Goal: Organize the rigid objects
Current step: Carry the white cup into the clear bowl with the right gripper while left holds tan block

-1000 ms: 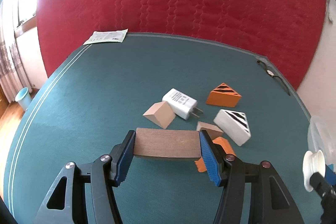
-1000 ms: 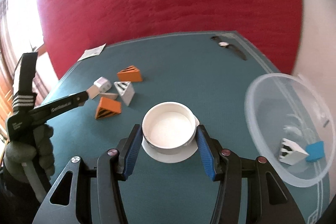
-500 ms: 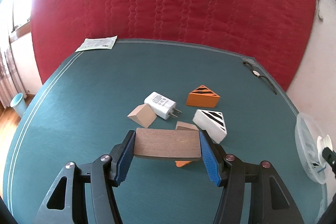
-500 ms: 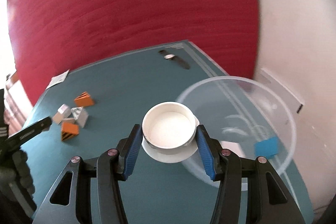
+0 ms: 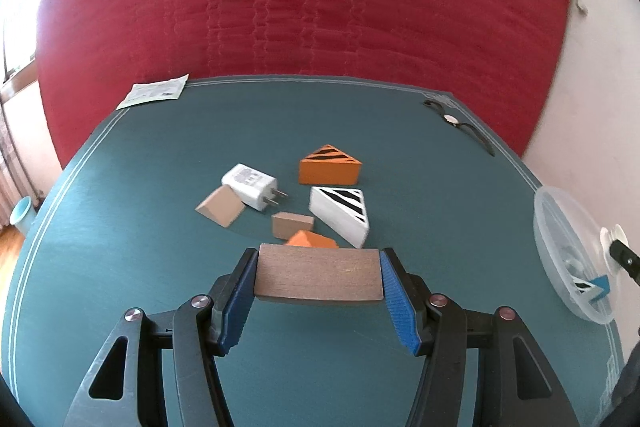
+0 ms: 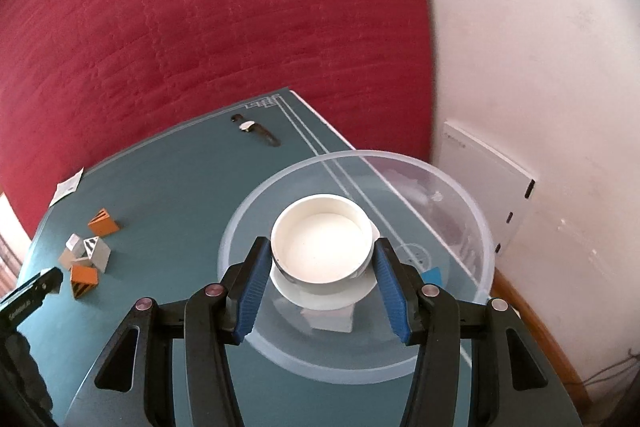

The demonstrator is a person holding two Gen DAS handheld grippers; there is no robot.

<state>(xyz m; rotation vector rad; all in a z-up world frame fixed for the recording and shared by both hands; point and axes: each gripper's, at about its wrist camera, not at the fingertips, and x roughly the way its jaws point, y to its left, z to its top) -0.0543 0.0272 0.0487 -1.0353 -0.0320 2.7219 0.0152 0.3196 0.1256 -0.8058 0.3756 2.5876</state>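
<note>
My right gripper (image 6: 320,261) clamps a white round dish (image 6: 320,247), held directly above the clear bowl (image 6: 476,227). My left gripper (image 5: 319,277) pinches a brown wooden block (image 5: 318,277) (raised off the table (image 5: 200,123)), well left of that bowl.

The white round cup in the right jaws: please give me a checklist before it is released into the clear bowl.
1. White round plastic cup gripped between both jaws of right gripper: ok.
2. Cup above clear plastic bowl opening: ok.
3. Cup low enough to drop gently: cannot tell.
4. Landing spot free: not ok, a white block lies beneath, blue piece beside.
5. Left gripper clear of bowl, holding brown wooden block: ok.
</note>
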